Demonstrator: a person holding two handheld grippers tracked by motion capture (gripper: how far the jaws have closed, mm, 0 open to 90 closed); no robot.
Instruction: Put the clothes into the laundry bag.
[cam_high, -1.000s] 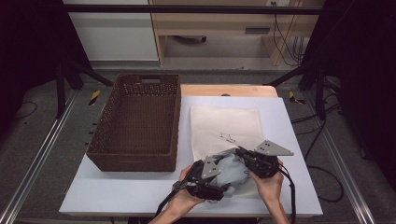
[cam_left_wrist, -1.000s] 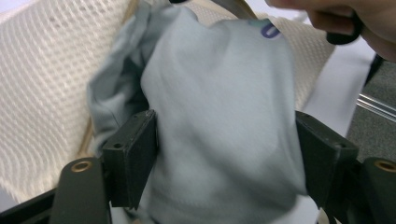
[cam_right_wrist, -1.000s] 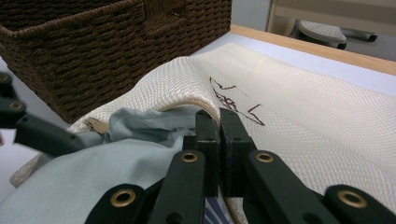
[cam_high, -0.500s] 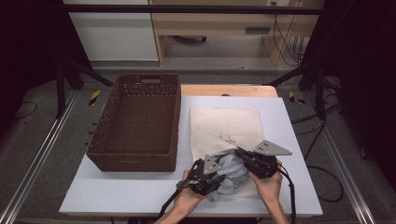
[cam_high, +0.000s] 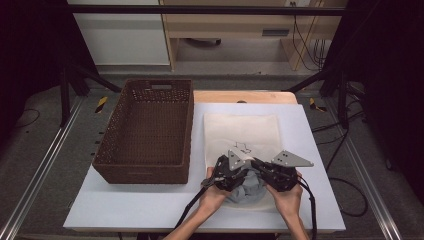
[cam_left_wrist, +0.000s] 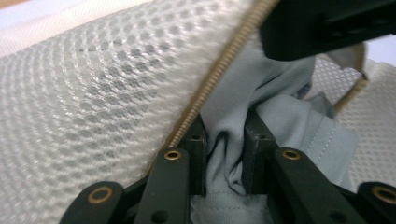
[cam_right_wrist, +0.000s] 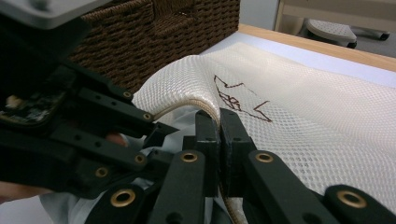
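At the table's near edge, the left gripper (cam_high: 231, 176), now beside the right gripper (cam_high: 272, 175), clamps grey cloth (cam_left_wrist: 280, 116); right pinches the mesh bag (cam_right_wrist: 327, 116).

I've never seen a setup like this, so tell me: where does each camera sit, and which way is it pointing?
High view: above the person's side, looking forward and down on the table, wicker basket, both hands.
Left gripper view: rides the left tool, looking along its jaws pinching grey cloth beside the mesh bag.
Right gripper view: rides the right tool, jaws clamping the bag's zipper edge.
Both gripper views share the bag and cloth.
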